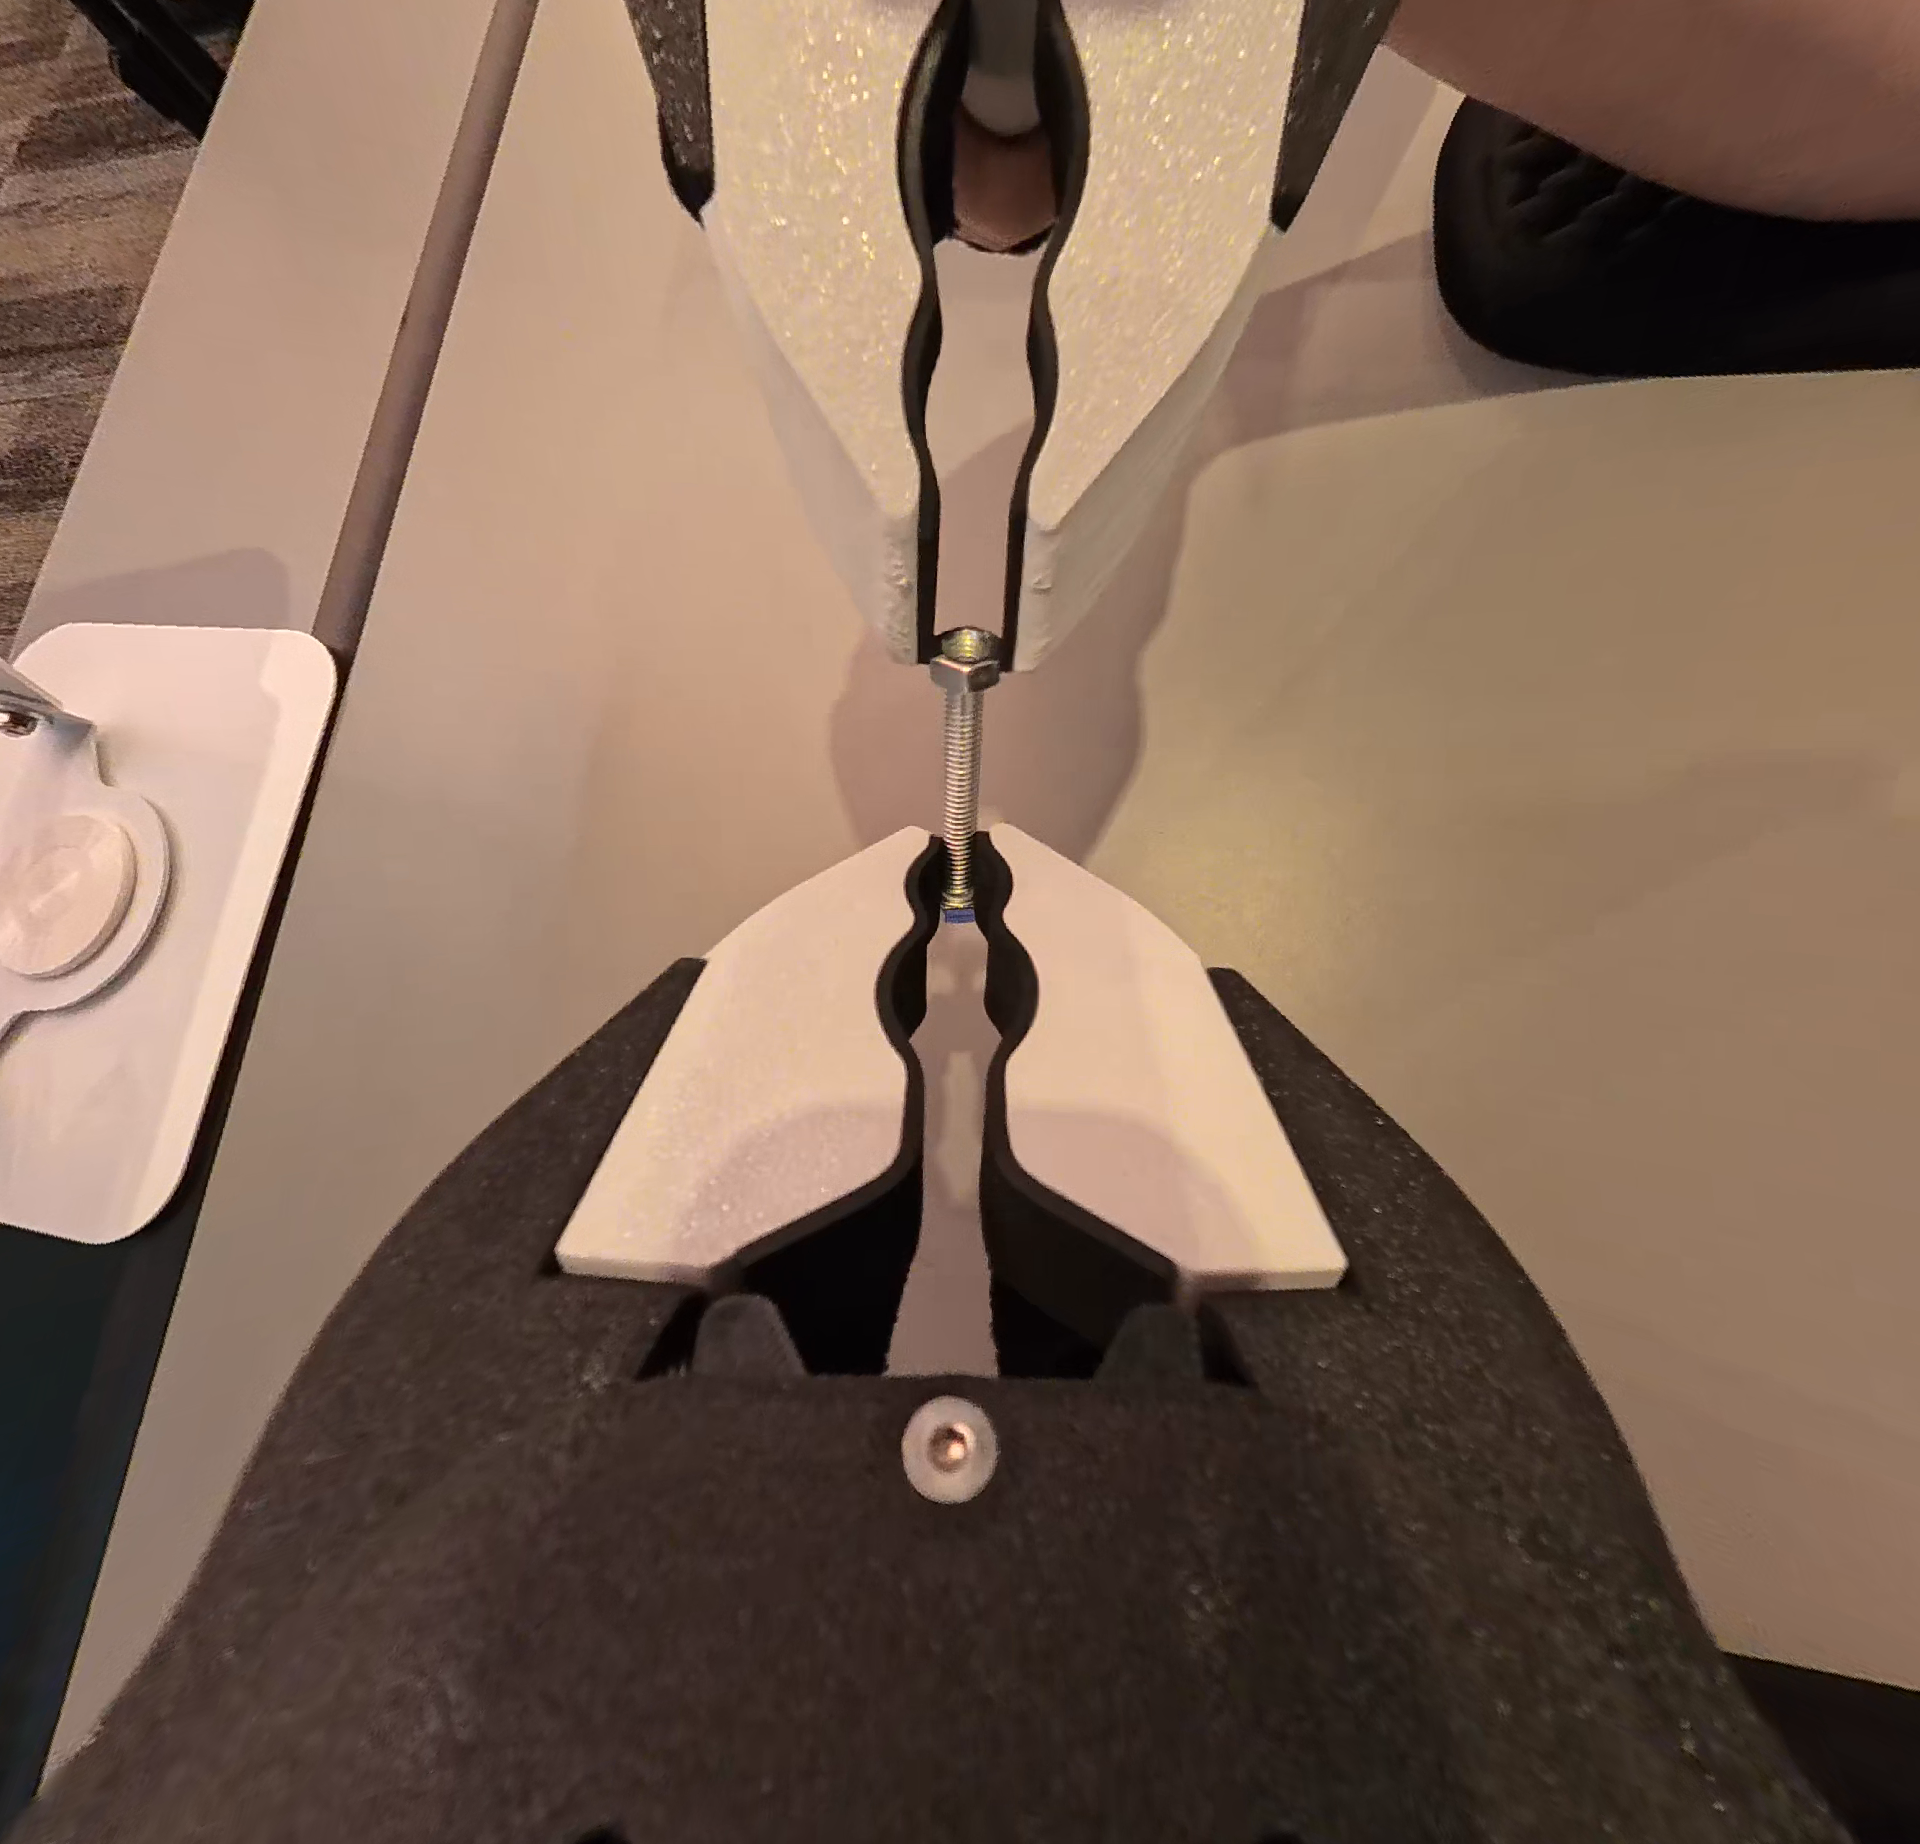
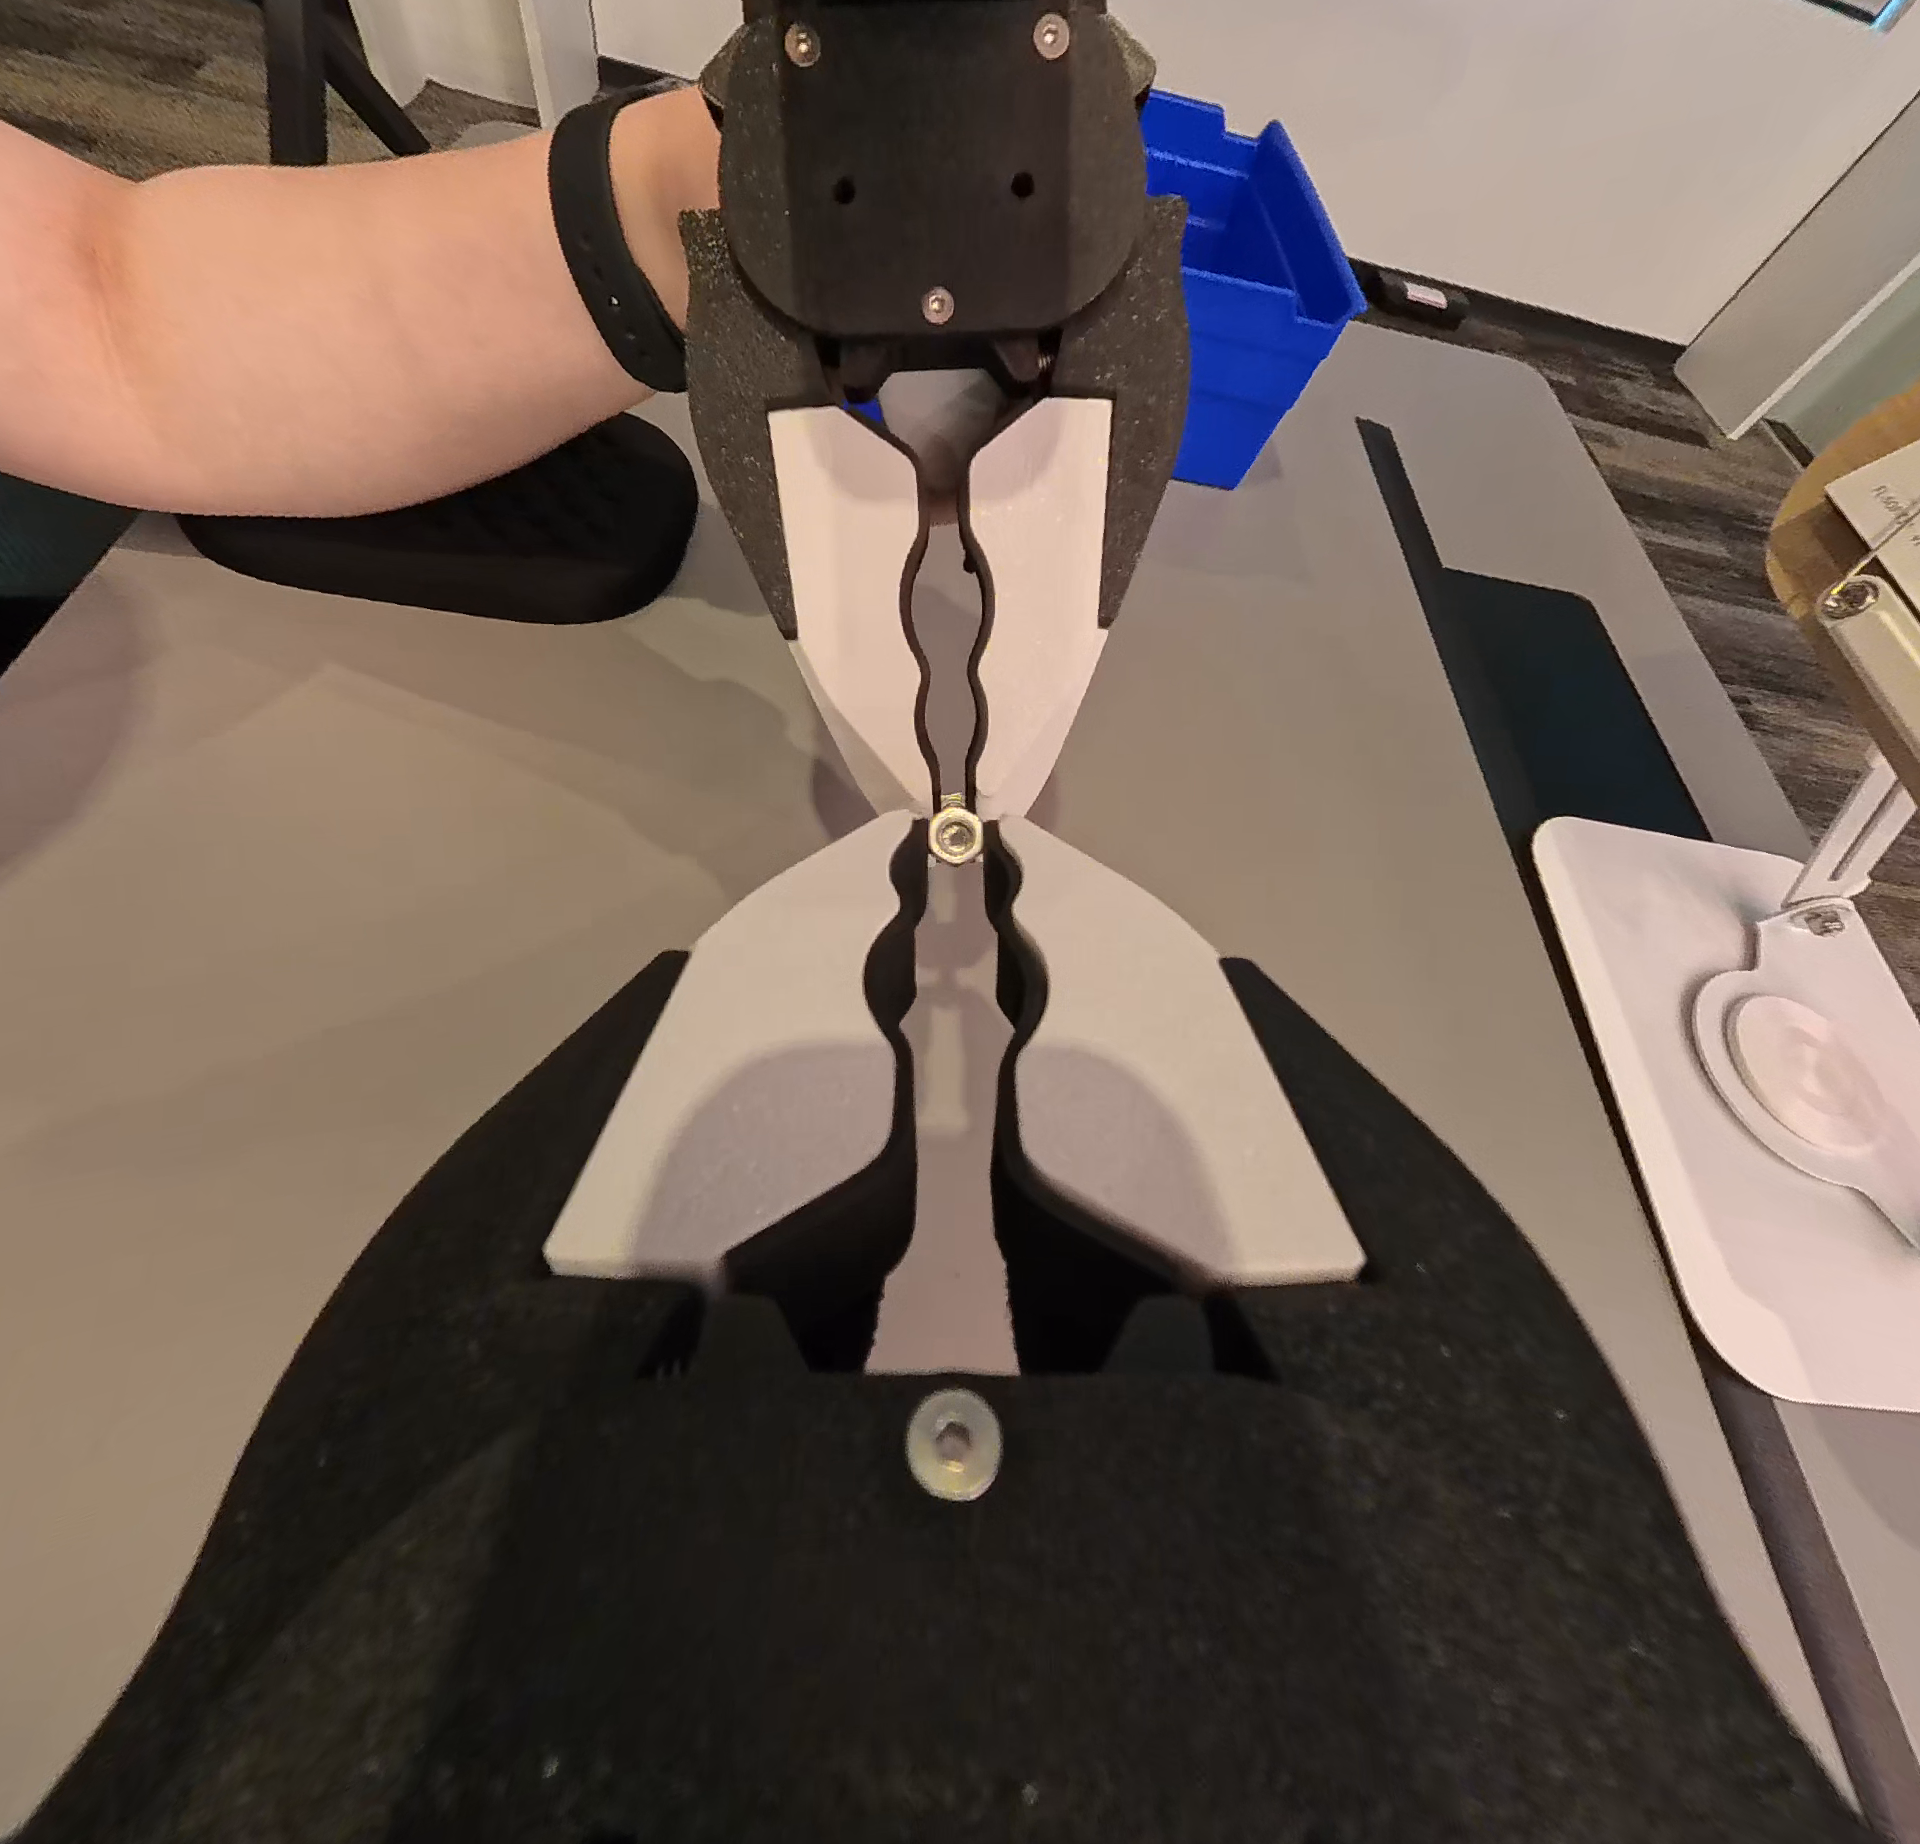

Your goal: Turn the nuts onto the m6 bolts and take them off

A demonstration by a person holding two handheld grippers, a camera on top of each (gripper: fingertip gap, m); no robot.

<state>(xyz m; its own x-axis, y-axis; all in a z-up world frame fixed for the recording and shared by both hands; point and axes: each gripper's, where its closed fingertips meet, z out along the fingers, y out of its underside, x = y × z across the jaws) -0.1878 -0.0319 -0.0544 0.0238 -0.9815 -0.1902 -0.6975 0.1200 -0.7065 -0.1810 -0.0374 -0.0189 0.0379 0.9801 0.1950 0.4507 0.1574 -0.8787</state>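
In the left wrist view, my left gripper [image 1: 956,847] is shut on the head end of a silver threaded bolt [image 1: 956,766] that points away from the camera. A silver hex nut [image 1: 966,664] sits on the bolt's far tip, pinched by the right gripper [image 1: 966,646], which comes in from the top. In the right wrist view, my right gripper [image 2: 956,836] is shut on the nut [image 2: 956,838], seen end-on. The left gripper [image 2: 956,799] faces it tip to tip, and the bolt's shaft is hidden behind the nut. Both are held above the grey table [image 2: 312,859].
A white stand base [image 2: 1714,1119] lies on the table's right in the right wrist view and at the left in the left wrist view [image 1: 208,911]. A blue bin [image 2: 1247,267] stands at the far edge. A forearm with a black wristband [image 2: 613,246] rests above a black pad [image 2: 468,527]. The left gripper's tips are roughly 4 centimeters from the right gripper's.
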